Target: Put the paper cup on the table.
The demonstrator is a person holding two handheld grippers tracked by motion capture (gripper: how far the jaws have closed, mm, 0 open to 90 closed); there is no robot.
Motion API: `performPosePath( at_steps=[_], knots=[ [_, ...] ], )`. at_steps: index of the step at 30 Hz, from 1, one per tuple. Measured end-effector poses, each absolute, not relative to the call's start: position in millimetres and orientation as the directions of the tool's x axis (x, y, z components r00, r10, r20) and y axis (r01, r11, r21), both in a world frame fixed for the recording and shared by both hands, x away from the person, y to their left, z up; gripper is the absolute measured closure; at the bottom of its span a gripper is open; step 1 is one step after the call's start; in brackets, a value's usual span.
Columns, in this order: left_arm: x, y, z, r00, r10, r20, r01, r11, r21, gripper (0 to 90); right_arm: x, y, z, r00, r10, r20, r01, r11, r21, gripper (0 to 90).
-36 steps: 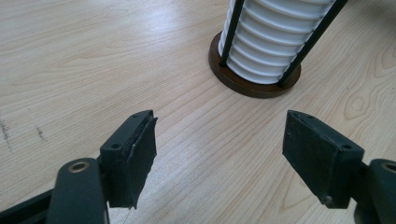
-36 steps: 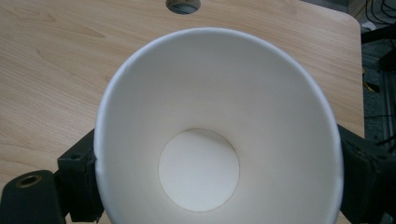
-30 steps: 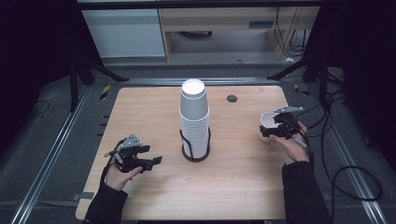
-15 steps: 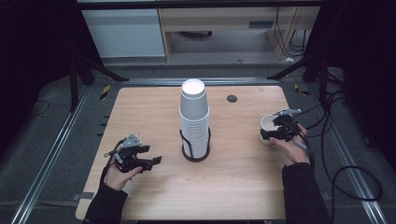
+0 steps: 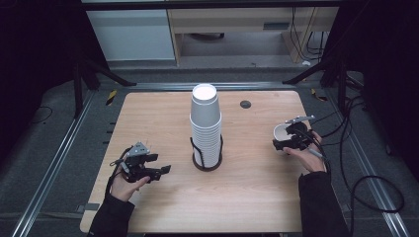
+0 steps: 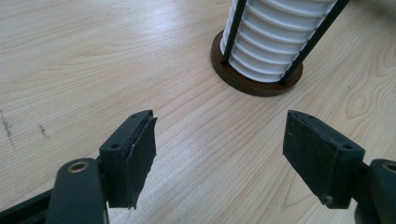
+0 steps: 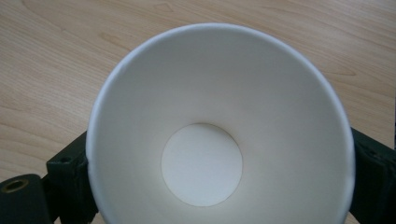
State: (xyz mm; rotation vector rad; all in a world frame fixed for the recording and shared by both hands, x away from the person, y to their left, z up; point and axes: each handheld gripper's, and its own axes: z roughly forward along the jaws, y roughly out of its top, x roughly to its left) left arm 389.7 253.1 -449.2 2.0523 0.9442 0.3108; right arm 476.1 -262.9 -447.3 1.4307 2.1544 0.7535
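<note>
Right gripper (image 5: 285,143) clasping unmarked white cup (image 7: 219,135)

White paper cup (image 7: 219,135); white ribbed stack of cups (image 5: 205,123) in a black wire holder on a dark brown base (image 6: 254,84); pale wood-grain table (image 5: 257,187); 2 black grippers.

No text, label, brand, number or sign can be read on anything here.

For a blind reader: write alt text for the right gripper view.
A white paper cup, empty and seen from above its open mouth, sits clamped between the right gripper's black jaws over a light wooden table.
</note>
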Motion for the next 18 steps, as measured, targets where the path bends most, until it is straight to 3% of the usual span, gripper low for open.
performPosePath(
  at_steps=[5,18],
  knots=[
    [389.8,253.7,-449.1,0.686,0.719,-0.114,0.512,-0.366,0.777,24.6,475.6,-261.7,-447.9,-0.382,0.923,-0.043,0.697,0.319,0.642,1.4],
    [390.0,255.2,-448.4,0.685,0.720,-0.113,0.513,-0.365,0.777,24.1,466.2,-260.2,-431.3,-0.368,0.928,-0.054,0.651,0.298,0.698,0.8]
  ],
)
